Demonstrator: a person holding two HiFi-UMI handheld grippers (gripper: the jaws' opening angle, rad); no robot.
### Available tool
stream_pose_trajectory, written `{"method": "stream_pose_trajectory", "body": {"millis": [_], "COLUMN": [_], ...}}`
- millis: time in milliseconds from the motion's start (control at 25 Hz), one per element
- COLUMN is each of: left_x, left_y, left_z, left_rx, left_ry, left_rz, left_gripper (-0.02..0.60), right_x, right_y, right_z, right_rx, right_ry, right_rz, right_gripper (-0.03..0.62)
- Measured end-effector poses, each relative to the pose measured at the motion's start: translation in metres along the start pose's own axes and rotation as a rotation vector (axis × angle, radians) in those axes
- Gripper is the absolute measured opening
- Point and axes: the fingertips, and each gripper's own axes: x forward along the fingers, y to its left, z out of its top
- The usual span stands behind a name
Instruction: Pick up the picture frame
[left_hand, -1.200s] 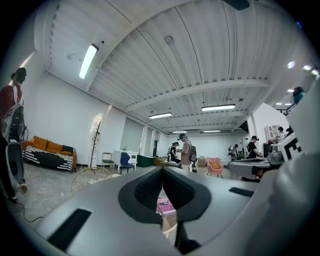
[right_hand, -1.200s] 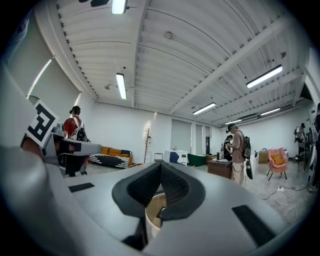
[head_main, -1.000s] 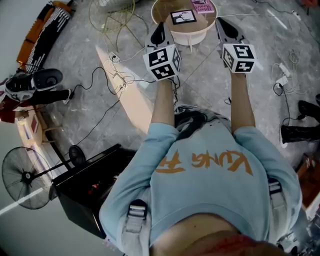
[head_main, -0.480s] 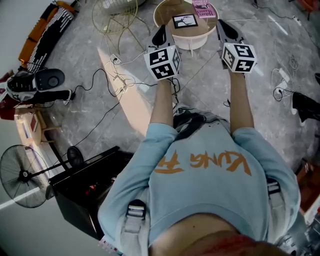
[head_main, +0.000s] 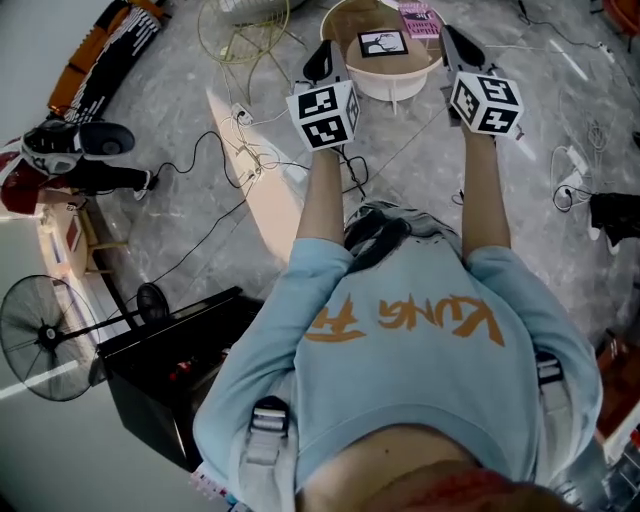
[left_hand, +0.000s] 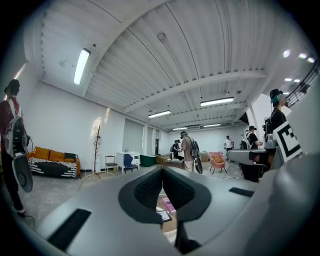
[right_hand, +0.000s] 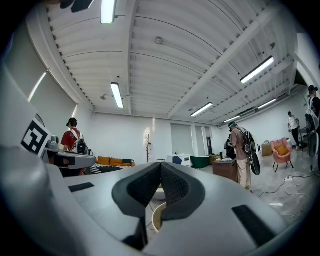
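The picture frame (head_main: 383, 43), dark-edged with a white picture, lies flat on a small round table (head_main: 346, 19) at the top of the head view. A pink booklet (head_main: 418, 17) lies beside it. My left gripper (head_main: 320, 60) is held level just left of the table, shut and empty. My right gripper (head_main: 455, 47) is held level at the table's right rim, also shut on nothing. In the left gripper view the frame (left_hand: 163, 215) and the booklet (left_hand: 168, 205) show below the closed pads (left_hand: 150, 187). The right gripper view shows only the table's rim (right_hand: 154, 220) under its closed pads (right_hand: 172, 184).
Cables trail over the grey floor (head_main: 190, 190). A pale board (head_main: 262, 190) lies left of the person, a wire stand (head_main: 240, 30) behind it. A black case (head_main: 170, 370) and a fan (head_main: 45, 335) stand at lower left. People and furniture fill the far room.
Both grippers have shifted a little toward the table, the right one rising slightly. The head view has panned, so the table sits higher in the picture. Both jaws stay shut.
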Motion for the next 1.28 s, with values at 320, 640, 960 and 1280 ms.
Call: {"method": "stream_pose_trajectory", "body": {"millis": [320, 640, 960, 1280], "left_x": [0.014, 0.06, 0.119, 0.215], "left_y": [0.004, -0.012, -0.011, 0.016], "left_z": [0.009, 0.015, 0.012, 0.002], "left_rx": [-0.027, -0.002, 0.033, 0.024], "left_ry": [-0.037, -0.079, -0.072, -0.039], "left_rz": [-0.004, -0.057, -0.103, -0.144], "left_gripper": [0.02, 0.02, 0.02, 0.02], "right_x": [0.003, 0.027, 0.071, 0.161], "right_y": [-0.007, -0.038, -0.067, -0.097], "right_z": [0.016, 0.008, 0.005, -0.011], "right_rx": [-0.028, -0.061, -0.048, -0.021], "right_ry": [-0.027, -0.02, -0.025, -0.011], "right_rz": [0.026, 0.027, 0.019, 0.006], "right_gripper": [-0.003, -0.002, -0.002, -0.002]}}
